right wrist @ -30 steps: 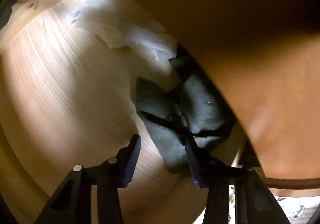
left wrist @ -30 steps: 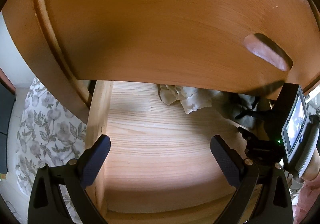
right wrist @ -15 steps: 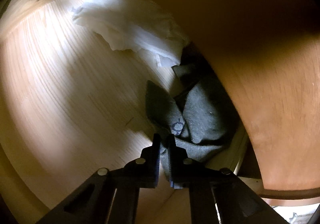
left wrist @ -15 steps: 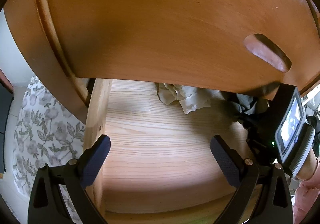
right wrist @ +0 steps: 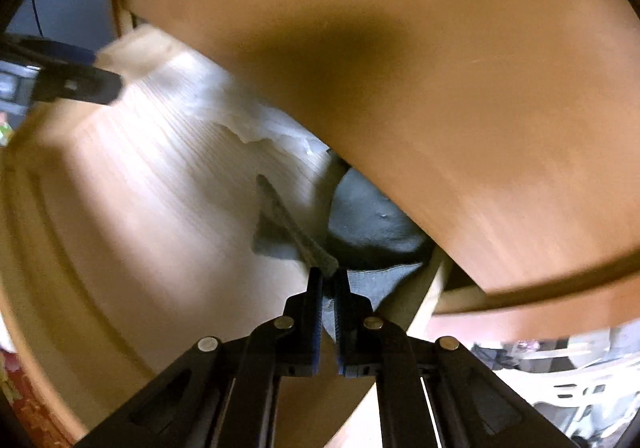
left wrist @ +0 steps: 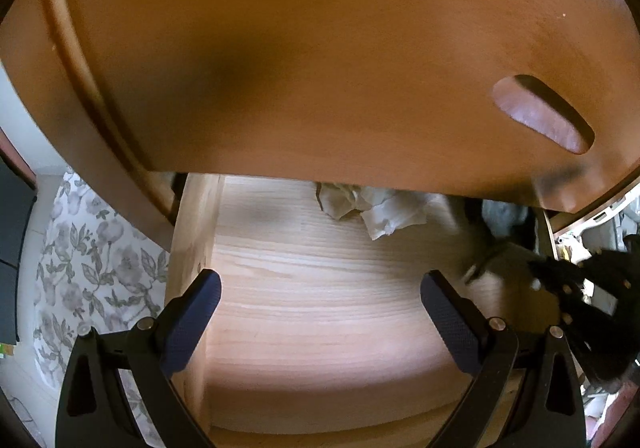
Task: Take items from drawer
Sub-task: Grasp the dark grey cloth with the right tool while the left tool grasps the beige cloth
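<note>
An open pale-wood drawer [left wrist: 304, 312] sits under a brown drawer front [left wrist: 320, 47]. A dark grey cloth [right wrist: 372, 224] lies at the drawer's right side. My right gripper [right wrist: 329, 280] is shut on that cloth's near edge and pulls a stretched strip of it [right wrist: 288, 219] outward. A crumpled white cloth [left wrist: 376, 203] lies at the back of the drawer, also seen as the white cloth [right wrist: 256, 119] in the right wrist view. My left gripper [left wrist: 320, 296] hangs open over the drawer's bare floor, holding nothing. The right gripper's body [left wrist: 592, 308] shows at the right edge.
A floral-patterned floor covering [left wrist: 92, 260] lies left of the drawer. The upper drawer front has a recessed handle [left wrist: 544, 111]. The drawer's left wall [left wrist: 192, 232] runs beside my left finger. Pale clutter [right wrist: 560, 376] lies outside at the lower right.
My right gripper closed on the dark grey cloth and has drawn back, up and out of the drawer, stretching the cloth. The left gripper stayed open and nearly still.
</note>
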`<move>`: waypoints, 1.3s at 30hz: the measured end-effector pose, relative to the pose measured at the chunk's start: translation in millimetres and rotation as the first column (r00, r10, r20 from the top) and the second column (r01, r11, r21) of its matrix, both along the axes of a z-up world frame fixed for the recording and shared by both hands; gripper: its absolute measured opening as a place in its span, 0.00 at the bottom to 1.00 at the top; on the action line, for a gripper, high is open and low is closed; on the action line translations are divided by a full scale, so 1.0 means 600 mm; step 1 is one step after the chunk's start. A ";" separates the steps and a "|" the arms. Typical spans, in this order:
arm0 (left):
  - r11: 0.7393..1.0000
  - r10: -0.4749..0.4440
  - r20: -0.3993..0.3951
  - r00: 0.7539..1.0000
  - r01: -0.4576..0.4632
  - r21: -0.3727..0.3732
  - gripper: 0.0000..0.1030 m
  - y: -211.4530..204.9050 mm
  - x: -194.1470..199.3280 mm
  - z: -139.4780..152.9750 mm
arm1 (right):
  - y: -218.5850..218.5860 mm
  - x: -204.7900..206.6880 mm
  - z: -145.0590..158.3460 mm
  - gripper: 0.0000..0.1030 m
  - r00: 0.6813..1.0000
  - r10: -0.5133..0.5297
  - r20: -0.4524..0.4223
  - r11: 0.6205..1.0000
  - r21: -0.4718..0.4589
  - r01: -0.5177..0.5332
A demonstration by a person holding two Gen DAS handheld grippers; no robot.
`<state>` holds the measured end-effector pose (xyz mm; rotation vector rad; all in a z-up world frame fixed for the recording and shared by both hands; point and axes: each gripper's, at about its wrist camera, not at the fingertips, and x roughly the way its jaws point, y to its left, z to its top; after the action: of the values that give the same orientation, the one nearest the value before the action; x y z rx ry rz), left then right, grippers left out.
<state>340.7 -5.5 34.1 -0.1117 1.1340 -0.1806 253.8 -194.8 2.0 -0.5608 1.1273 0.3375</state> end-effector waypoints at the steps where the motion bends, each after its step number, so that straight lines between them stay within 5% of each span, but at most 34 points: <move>1: 1.000 0.004 0.003 1.000 -0.004 0.007 0.97 -0.004 0.003 -0.001 | -0.007 -0.010 0.008 0.05 1.000 -0.003 -0.002 1.000 0.025 0.003; 8: 0.997 0.074 -0.024 0.997 -0.075 -0.020 0.81 -0.019 0.026 -0.022 | -0.037 -0.047 0.044 0.05 1.000 -0.020 0.014 0.994 0.108 0.019; 18: 0.949 0.223 -0.122 0.967 -0.244 -0.199 0.52 -0.005 0.050 -0.066 | -0.052 -0.038 0.041 0.05 0.999 -0.045 0.013 0.987 0.157 0.043; 24: 0.925 0.249 -0.129 0.960 -0.275 -0.263 0.43 -0.003 0.050 -0.074 | -0.056 -0.044 0.038 0.05 0.999 -0.038 0.011 0.984 0.173 0.036; 28: 0.896 0.273 -0.155 0.949 -0.310 -0.317 0.32 0.001 0.047 -0.085 | -0.057 -0.044 0.039 0.05 0.999 -0.035 0.013 0.983 0.179 0.032; 33: 0.819 0.338 -0.194 0.921 -0.389 -0.421 0.30 0.017 0.040 -0.104 | -0.062 -0.043 0.039 0.05 0.999 -0.035 0.011 0.982 0.185 0.032; 37: 0.791 0.352 -0.212 0.912 -0.411 -0.453 0.26 0.017 0.038 -0.115 | -0.063 -0.043 0.037 0.05 0.999 -0.033 0.008 0.982 0.184 0.031; 39: 0.780 0.361 -0.227 0.904 -0.427 -0.458 0.17 0.016 0.036 -0.121 | -0.063 -0.043 0.038 0.05 0.999 -0.034 0.007 0.982 0.185 0.032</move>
<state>362.5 4.2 -38.6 -0.8344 1.1428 -0.0861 227.8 -232.3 24.9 -0.3794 1.0813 0.4052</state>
